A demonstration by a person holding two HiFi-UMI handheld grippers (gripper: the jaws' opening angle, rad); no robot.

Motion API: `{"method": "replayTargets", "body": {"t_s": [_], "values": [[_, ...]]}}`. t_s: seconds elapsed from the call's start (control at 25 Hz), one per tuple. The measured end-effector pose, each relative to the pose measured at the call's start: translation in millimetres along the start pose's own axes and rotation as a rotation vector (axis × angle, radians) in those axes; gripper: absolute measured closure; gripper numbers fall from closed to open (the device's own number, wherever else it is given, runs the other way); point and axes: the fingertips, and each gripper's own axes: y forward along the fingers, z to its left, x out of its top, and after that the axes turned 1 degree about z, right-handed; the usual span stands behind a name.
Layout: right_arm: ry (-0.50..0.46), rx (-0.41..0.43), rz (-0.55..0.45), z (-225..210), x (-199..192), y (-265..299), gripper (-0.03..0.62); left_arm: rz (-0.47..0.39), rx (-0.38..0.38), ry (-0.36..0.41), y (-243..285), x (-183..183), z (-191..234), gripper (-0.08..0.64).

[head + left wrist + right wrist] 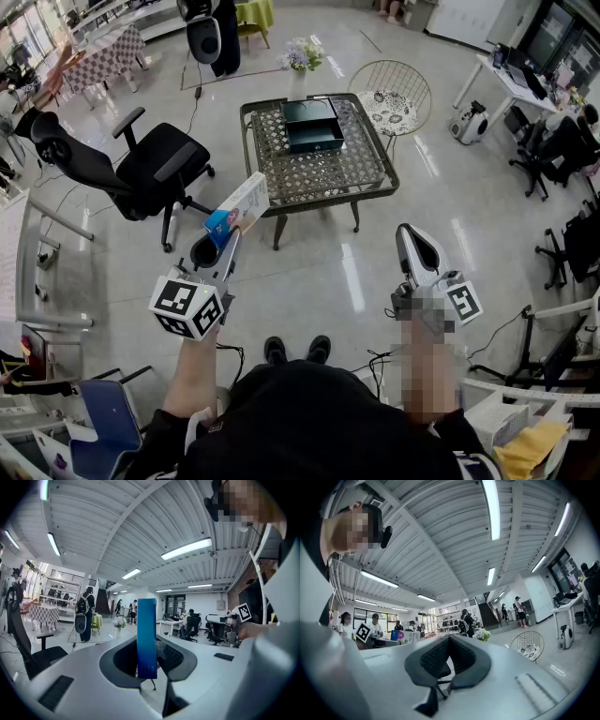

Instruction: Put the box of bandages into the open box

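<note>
The left hand-held gripper [228, 242] has its jaws partly closed, clamped on the long white-and-blue cardboard box of bandages [240, 208]. The carton is held up in the air, its long axis running toward 1 o'clock. The dark green open box [315, 141] lies at 1 o'clock from that grip, well apart, on the dark metal-framed desk [319, 180]. The right hand-held gripper [417, 246], jaws together and empty, has the open box at 11 o'clock. The carry probably runs forward along the carton's own axis.
</note>
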Motion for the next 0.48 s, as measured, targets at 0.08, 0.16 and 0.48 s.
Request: {"method": "replayTargets", "body": {"t_s": [0.08, 0.16, 0.48], "values": [[-0.001, 0.000, 0.000, -2, 1, -2, 0.584, 0.003, 0.001, 0.002, 1, 0, -3, 0.472], [-0.001, 0.000, -0.001, -3, 3, -5, 0.584, 0.006, 0.002, 0.004, 2, 1, -6, 0.472], [0.010, -0.027, -0.019, -22, 10, -23, 0.584, 0.015, 0.030, 0.019, 7, 2, -14, 0.472]]}}
